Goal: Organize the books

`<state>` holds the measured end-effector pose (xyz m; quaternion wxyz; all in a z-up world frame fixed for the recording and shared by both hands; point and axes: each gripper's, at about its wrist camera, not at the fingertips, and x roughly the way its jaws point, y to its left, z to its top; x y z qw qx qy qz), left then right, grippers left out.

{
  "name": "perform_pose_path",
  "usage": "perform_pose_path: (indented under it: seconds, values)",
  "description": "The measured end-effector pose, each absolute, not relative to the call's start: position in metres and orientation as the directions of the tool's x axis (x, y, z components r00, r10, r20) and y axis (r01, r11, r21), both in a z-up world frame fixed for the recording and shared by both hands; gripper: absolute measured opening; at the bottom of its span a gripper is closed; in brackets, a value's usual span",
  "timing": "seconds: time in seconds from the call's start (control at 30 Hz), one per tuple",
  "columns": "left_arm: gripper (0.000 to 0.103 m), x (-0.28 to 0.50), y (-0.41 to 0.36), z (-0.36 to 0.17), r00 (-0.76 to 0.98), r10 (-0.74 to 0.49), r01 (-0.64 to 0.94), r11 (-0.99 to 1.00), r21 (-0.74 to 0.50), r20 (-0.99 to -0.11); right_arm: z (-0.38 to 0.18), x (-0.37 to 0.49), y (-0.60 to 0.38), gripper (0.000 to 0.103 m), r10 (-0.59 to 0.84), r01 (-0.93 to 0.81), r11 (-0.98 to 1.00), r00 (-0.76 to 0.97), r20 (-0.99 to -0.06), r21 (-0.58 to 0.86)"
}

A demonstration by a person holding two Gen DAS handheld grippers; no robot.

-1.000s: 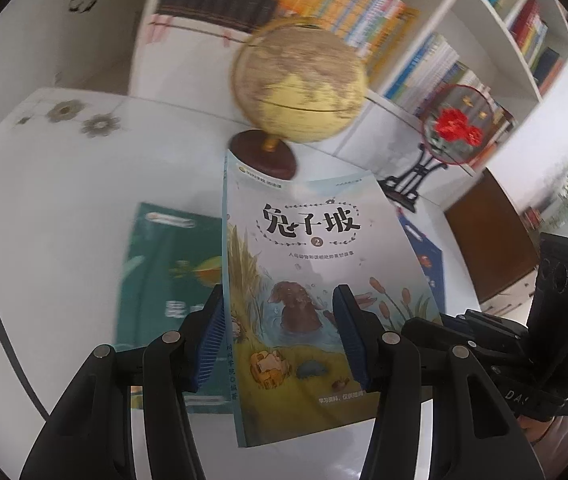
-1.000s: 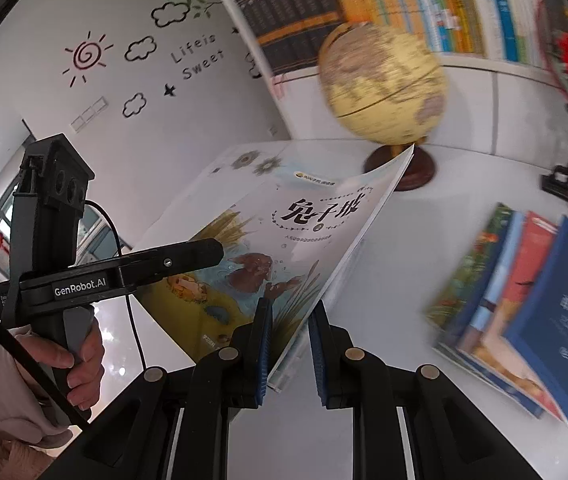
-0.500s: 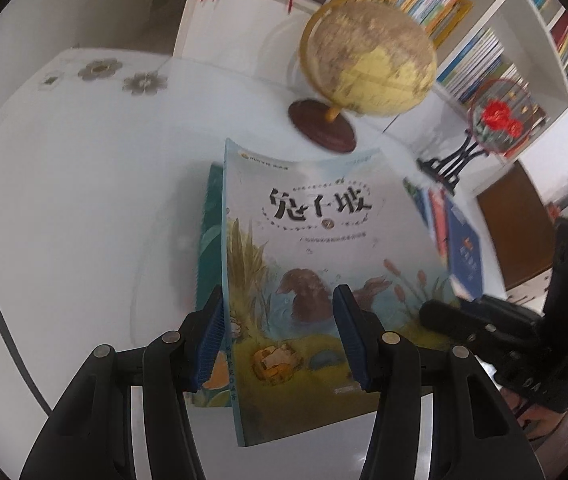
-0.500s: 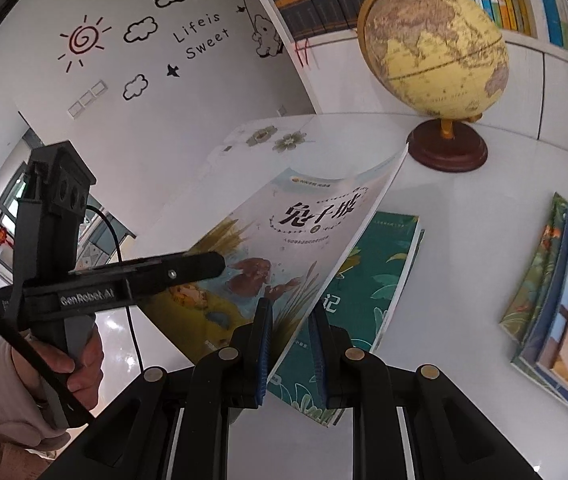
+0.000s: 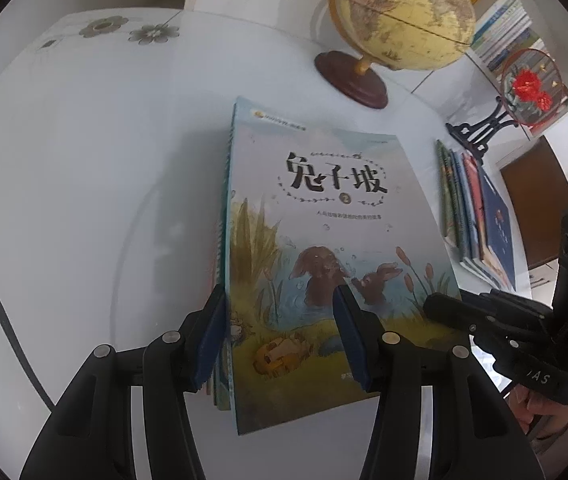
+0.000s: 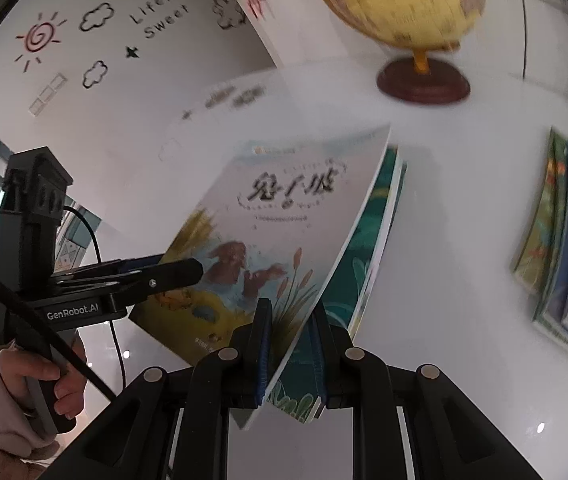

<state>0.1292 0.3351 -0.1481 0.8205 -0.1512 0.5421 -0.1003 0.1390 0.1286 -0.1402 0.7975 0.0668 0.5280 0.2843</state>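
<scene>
A pale picture book with rabbits on its cover [image 5: 323, 240] is carried between both grippers, tilted, just above a green book [image 6: 367, 240] that lies on the white table [image 5: 84, 160]. My left gripper [image 5: 280, 336] is shut on the rabbit book's spine side, one pad at the spine and the other on the cover. My right gripper [image 6: 291, 344] is shut on that book's opposite edge [image 6: 323, 280]. In the left wrist view the green book shows only as thin edges [image 5: 222, 216] beside the spine. The right gripper [image 5: 443, 308] also shows there at the cover's right side.
A yellow globe [image 5: 399, 12] on a dark round base [image 5: 351, 80] stands behind the books. Several books lie fanned out [image 5: 475, 216] at the table's right, by a red flower ornament on a black stand [image 5: 527, 88]. Bookshelves [image 5: 507, 28] fill the back. A hand [image 6: 44, 380] holds the left gripper.
Both grippers have come down with the rabbit book. It now hangs over the green book and hides nearly all of it in the left wrist view.
</scene>
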Motion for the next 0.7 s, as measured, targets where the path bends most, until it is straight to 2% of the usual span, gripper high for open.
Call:
perform_pose_path:
  seconds: [0.2,0.33,0.4,0.47,0.53,0.67,0.7]
  values:
    - [0.049,0.128,0.344,-0.154,0.392,-0.321,-0.022,0.934,-0.357,-0.862,-0.156,0.144,0.13,0.021,0.504,-0.333,0.846,0.245,-0.828,0.417]
    - [0.049,0.128,0.344,-0.154,0.393,-0.318,-0.026,0.934,-0.356,-0.863,-0.166,0.149,0.125,0.023,0.517,-0.238,0.85,0.214,-0.829,0.47]
    - [0.052,0.129,0.343,-0.155,0.39,-0.311,-0.026,0.937,-0.348,-0.867,-0.166,0.149,0.125,0.028,0.521,-0.235,0.848,0.211,-0.827,0.475]
    - [0.052,0.13,0.344,-0.157,0.382,-0.292,-0.037,0.943,-0.331,-0.877,-0.164,0.149,0.128,0.052,0.524,-0.25,0.845,0.204,-0.827,0.473]
    - [0.052,0.13,0.346,-0.159,0.367,-0.281,-0.055,0.945,-0.322,-0.887,-0.16,0.148,0.133,0.059,0.479,-0.265,0.868,0.224,-0.849,0.42]
    - [0.052,0.127,0.352,-0.159,0.352,-0.234,-0.094,0.954,-0.283,-0.906,-0.167,0.146,0.131,0.061,0.415,-0.241,0.899,0.202,-0.887,0.366]
    - [0.058,0.126,0.353,-0.158,0.349,-0.205,-0.101,0.962,-0.254,-0.915,-0.17,0.147,0.127,0.061,0.411,-0.221,0.903,0.192,-0.891,0.369]
